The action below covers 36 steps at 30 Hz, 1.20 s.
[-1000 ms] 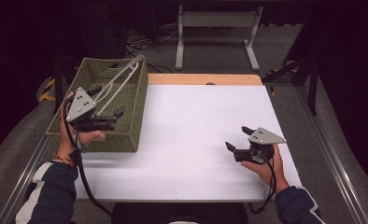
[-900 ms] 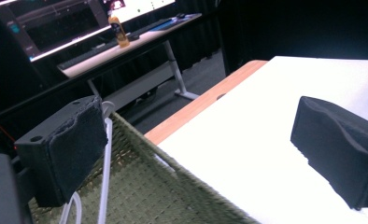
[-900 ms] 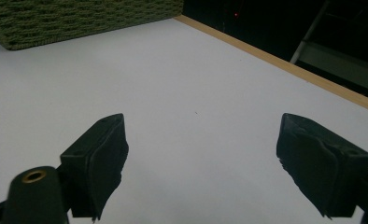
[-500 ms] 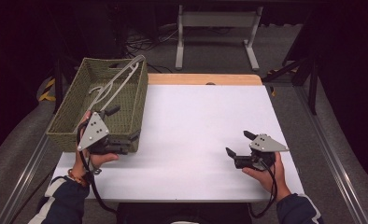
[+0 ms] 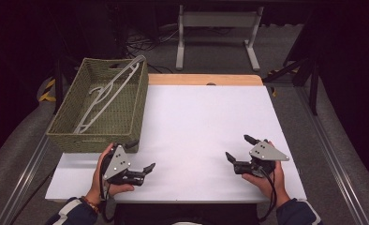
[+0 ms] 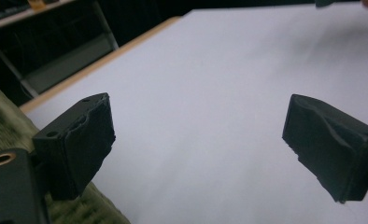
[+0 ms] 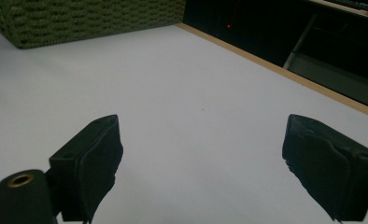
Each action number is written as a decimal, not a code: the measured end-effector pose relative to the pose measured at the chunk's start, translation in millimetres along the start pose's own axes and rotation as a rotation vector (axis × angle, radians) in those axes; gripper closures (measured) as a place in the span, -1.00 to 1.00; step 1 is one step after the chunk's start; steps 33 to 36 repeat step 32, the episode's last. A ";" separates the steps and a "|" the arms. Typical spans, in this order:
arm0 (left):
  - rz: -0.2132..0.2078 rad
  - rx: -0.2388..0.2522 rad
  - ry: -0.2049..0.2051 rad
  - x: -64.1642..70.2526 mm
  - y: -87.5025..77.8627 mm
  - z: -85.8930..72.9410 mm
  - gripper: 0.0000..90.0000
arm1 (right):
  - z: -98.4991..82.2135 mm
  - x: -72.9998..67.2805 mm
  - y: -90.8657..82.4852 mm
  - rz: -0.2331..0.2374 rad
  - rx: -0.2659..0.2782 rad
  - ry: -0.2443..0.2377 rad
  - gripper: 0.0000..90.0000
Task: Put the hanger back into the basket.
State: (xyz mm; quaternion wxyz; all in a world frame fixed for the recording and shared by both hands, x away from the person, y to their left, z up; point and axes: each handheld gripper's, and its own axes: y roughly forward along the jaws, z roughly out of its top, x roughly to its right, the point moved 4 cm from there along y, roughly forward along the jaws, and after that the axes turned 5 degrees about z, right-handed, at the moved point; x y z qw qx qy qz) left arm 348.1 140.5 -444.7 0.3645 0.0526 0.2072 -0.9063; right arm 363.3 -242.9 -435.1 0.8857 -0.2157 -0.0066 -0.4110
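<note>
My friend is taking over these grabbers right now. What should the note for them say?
Left gripper: open, holding nothing, low over the white table just in front of the basket's near right corner.
Right gripper: open, holding nothing, near the table's front right.
The grey hanger lies inside the green woven basket, its far end propped on the far rim.
Done: the hanger looks put away in the basket.
Left: probably nothing to pick up; both hands seem parked.

Legible text, labels, brands, numbers, signs: none. Woven basket (image 5: 126, 110), hanger (image 5: 108, 95) and white table (image 5: 201, 126) ahead of both tongs carry no markings; the grey plates on the tongs are blank.
</note>
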 end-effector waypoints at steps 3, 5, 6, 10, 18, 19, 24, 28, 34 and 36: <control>0.013 -0.051 0.024 -0.2 3.5 -10.1 -0.82 | -1.8 -4.4 1.6 0.007 -0.012 -0.015 -0.72; 0.004 -0.063 0.001 -1.5 3.3 -15.9 -0.81 | -2.2 -8.4 2.3 0.010 -0.017 -0.022 -0.72; 0.016 -0.073 0.017 -3.1 2.8 -17.4 -0.82 | -2.4 -10.9 2.5 0.019 -0.018 -0.023 -0.72; 0.029 -0.063 0.006 -4.8 0.0 -17.1 -0.82 | -1.7 -19.1 4.4 0.040 -0.026 -0.052 -0.72; 0.021 -0.059 0.001 -5.3 1.6 -15.7 -0.85 | -1.5 -22.0 6.8 0.045 -0.024 -0.068 -0.73; 0.024 -0.062 0.001 -5.7 1.9 -15.4 -0.86 | -1.6 -21.7 6.6 0.045 -0.022 -0.067 -0.73; 0.015 -0.056 -0.010 -5.8 2.0 -14.5 -0.87 | -2.8 -22.7 7.1 0.053 -0.029 -0.078 -0.69; 0.008 -0.064 -0.008 -5.5 3.2 -14.7 -0.87 | -3.6 -23.6 7.9 0.052 -0.030 -0.077 -0.70; 0.003 -0.064 -0.017 -5.2 5.3 -13.8 -0.87 | -4.1 -22.4 8.0 0.050 -0.033 -0.078 -0.70; 0.003 -0.064 -0.017 -5.2 5.3 -13.8 -0.87 | -4.1 -22.4 8.0 0.050 -0.033 -0.078 -0.70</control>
